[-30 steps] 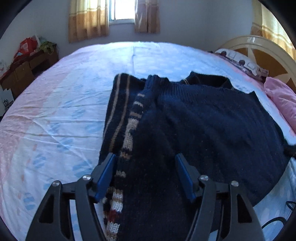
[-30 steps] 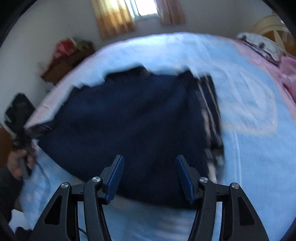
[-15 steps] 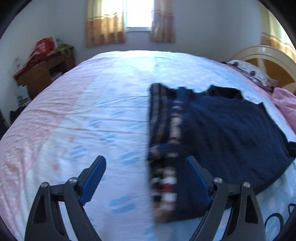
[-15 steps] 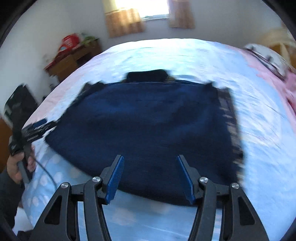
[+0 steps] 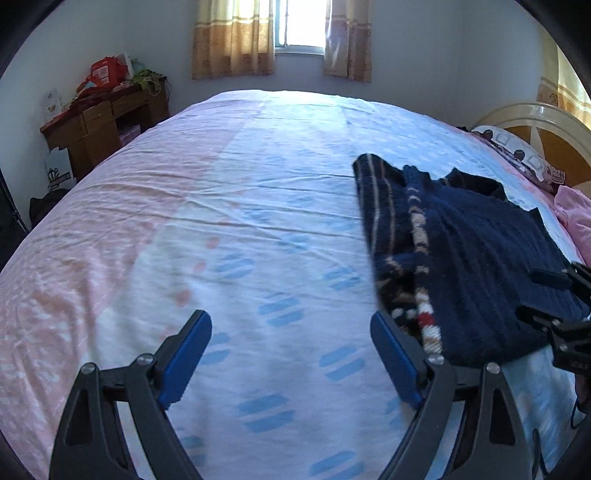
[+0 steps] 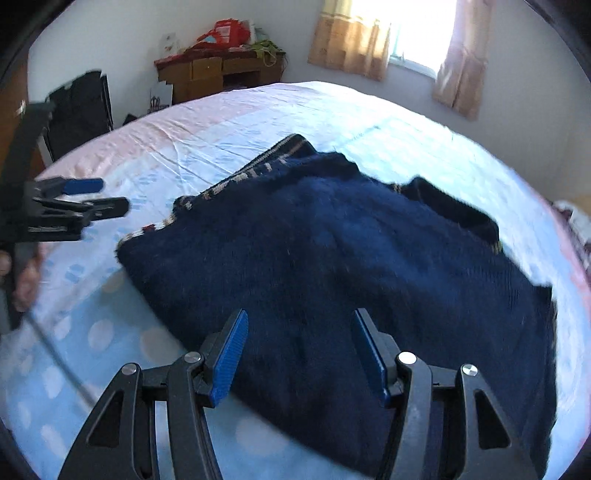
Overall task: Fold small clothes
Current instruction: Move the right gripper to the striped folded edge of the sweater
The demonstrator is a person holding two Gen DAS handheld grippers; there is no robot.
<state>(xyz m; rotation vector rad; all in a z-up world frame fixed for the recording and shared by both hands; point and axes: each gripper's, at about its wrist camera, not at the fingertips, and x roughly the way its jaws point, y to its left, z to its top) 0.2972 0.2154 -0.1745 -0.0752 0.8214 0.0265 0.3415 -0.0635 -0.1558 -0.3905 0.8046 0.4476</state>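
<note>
A dark navy knitted sweater (image 6: 351, 258) with tan, white and red striped trim lies on the bed, its striped sleeve folded in over the body. In the left wrist view the sweater (image 5: 476, 254) lies at the right. My left gripper (image 5: 291, 332) is open and empty above bare sheet, left of the sweater's hem; it also shows in the right wrist view (image 6: 96, 195). My right gripper (image 6: 299, 332) is open and empty, hovering over the sweater's near edge; it shows at the right edge of the left wrist view (image 5: 550, 295).
The bed sheet (image 5: 221, 229) is pink and pale blue with blue dashes. A wooden desk (image 5: 103, 125) with clutter stands at the far left wall. A pillow (image 5: 517, 155) and headboard (image 5: 546, 125) are at the right. A curtained window (image 5: 299, 33) is at the back.
My left gripper has moved left off the sweater and opened wider over bare sheet. My right gripper has swung left along the sweater's near edge, still open.
</note>
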